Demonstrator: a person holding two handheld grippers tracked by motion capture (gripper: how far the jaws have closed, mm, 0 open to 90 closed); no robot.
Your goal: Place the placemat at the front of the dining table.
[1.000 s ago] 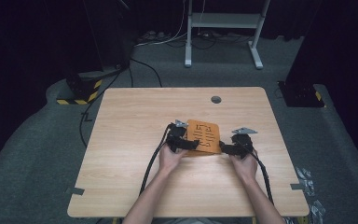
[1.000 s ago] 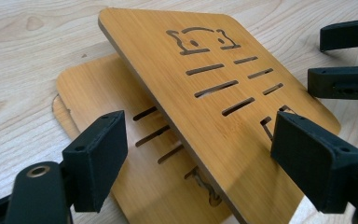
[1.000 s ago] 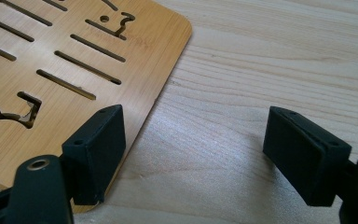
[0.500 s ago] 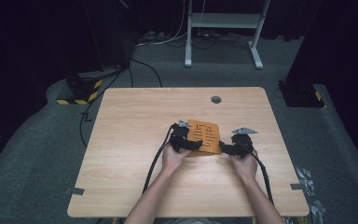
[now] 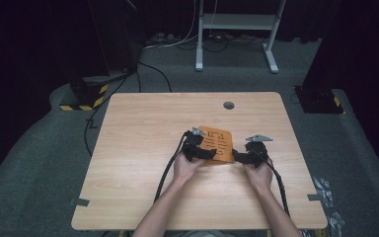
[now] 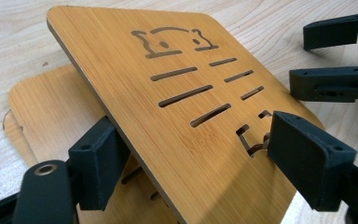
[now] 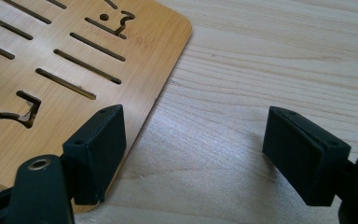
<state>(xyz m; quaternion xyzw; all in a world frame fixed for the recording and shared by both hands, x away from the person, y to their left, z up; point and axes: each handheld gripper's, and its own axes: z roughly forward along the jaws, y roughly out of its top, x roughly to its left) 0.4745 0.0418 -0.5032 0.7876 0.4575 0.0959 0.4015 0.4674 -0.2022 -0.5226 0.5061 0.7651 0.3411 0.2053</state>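
A slotted bamboo board [image 5: 219, 143] with a cut-out animal face lies mid-table between both grippers. In the left gripper view its upper panel [image 6: 177, 93] is tilted up off a lower bamboo panel [image 6: 51, 112]. My left gripper [image 6: 200, 158] is open: the raised panel slants between the wide jaws, with one jaw under its edge and the other over its top. In the high view the left gripper [image 5: 208, 154] sits at the board's near left. My right gripper [image 7: 196, 149] is open over bare table beside the board's edge [image 7: 51, 56], one jaw at that edge. Its jaws [image 6: 326, 60] show opposite.
The light wooden table [image 5: 143, 148] has a round dark grommet [image 5: 228, 105] near its far edge. Black cables trail from both grippers toward the person. On the grey floor behind stand a white metal frame [image 5: 237, 29] and a base with yellow-black stripes [image 5: 84, 101].
Both hands and the board stay almost where they were; the left hand has edged slightly in toward the board.
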